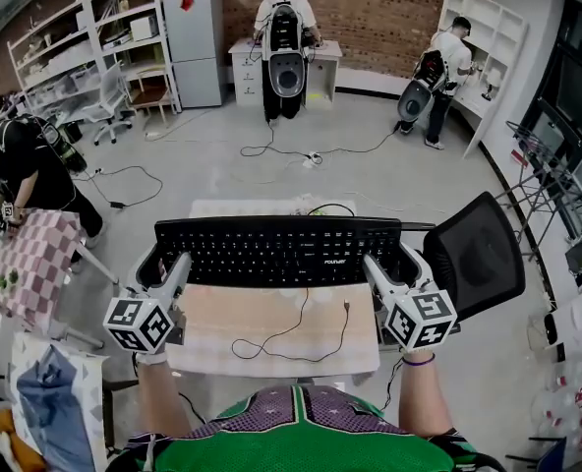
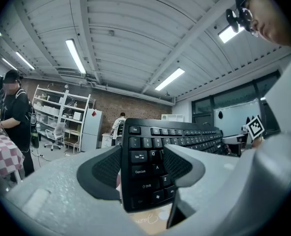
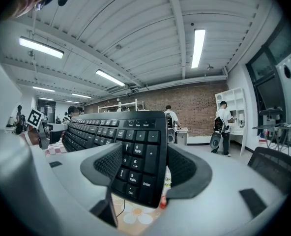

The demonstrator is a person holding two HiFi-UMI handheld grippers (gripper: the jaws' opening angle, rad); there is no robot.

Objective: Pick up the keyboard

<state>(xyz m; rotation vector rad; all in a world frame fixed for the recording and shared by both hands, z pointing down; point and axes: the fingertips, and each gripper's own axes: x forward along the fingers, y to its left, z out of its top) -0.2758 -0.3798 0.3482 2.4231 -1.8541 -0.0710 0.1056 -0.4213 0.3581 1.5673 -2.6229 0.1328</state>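
Landmark: the pale worktop (image 1: 271,323), straight ahead of the person in the head view.
Keyboard: a black keyboard (image 1: 279,251) is held level over the worktop's far half, with its long side across the worktop. A gripper holds each end.
Left gripper: the left gripper (image 1: 165,264) is over the worktop's left edge. In the left gripper view its fingers (image 2: 101,170) pinch the keyboard's end (image 2: 150,166) by the Tab, Caps Lock and Shift keys, one finger on each face.
Right gripper: the right gripper (image 1: 394,264) is over the worktop's right edge. In the right gripper view its fingers (image 3: 187,170) pinch the number-pad end (image 3: 135,156), and a flower-print patch of the worktop (image 3: 130,215) shows below the keyboard's edge.
Marker cubes: one cube (image 1: 139,323) is at the worktop's left near corner and the other (image 1: 419,318) is at its right near corner.
Cable: a thin dark cable (image 1: 305,303) runs down from the keyboard and loops loosely across the worktop's middle.
Chair: a black mesh chair back (image 1: 473,254) is just beside the worktop's right side.
Checked table: a pink-checked table (image 1: 30,259) is well apart from the worktop, to its left.
Person at back: someone (image 1: 286,28) stands at a desk against the brick wall, far beyond the worktop.
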